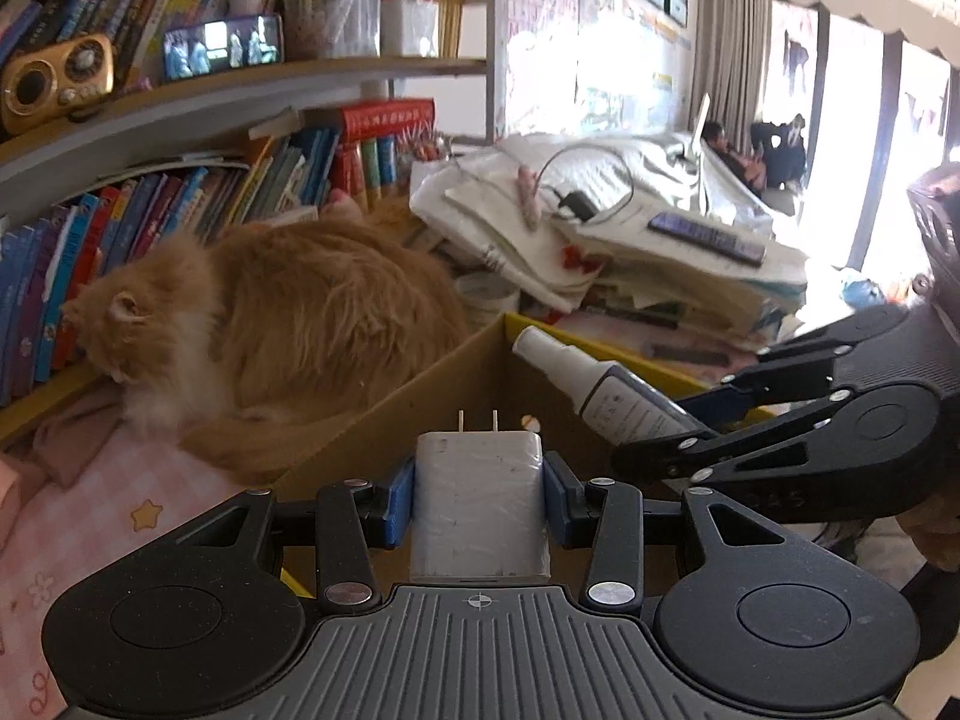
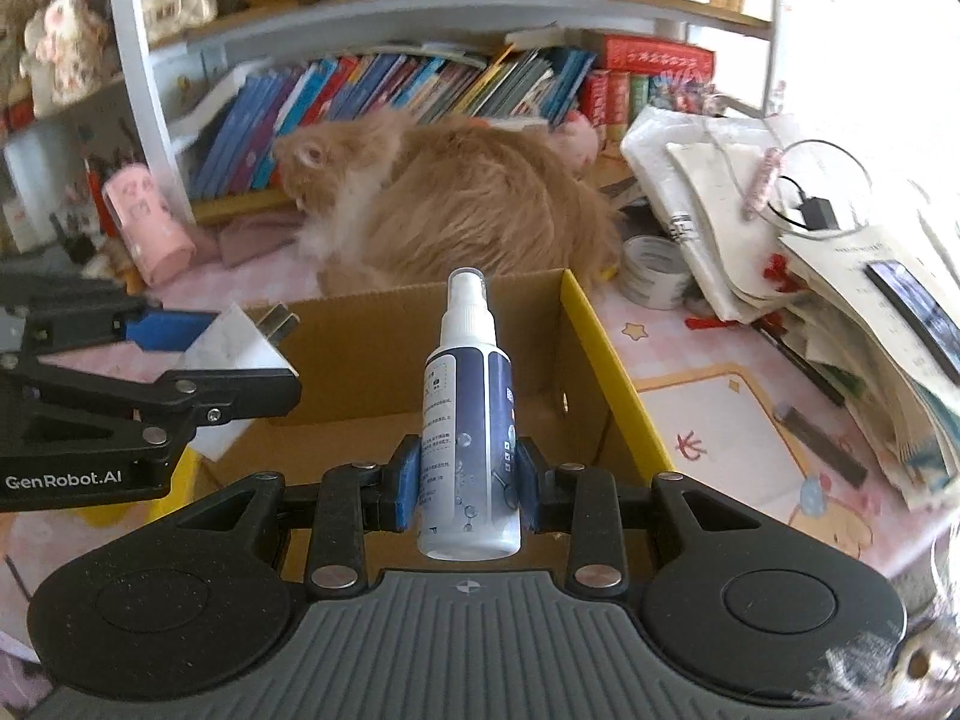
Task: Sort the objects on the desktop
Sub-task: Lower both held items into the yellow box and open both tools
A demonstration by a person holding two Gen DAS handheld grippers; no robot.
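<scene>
Both grippers hang side by side above the open brown cardboard box with a yellow edge point(image 2: 606, 354), which sits on the pink patterned tabletop point(image 2: 732, 420). The left gripper point(image 1: 480, 507) has its blue-padded jaws partly closed and pressed against the sides of a white plug-in charger block point(image 1: 480, 504), prongs pointing away. The right gripper point(image 2: 465, 480) has its jaws nearly together, clamping a white and dark-blue spray bottle point(image 2: 468, 420) upright, nozzle at the far end. Just beyond the box lies a fluffy orange cat point(image 2: 456, 198) against a row of books point(image 2: 384, 90). To the right rises a heap of papers point(image 2: 780, 228).
</scene>
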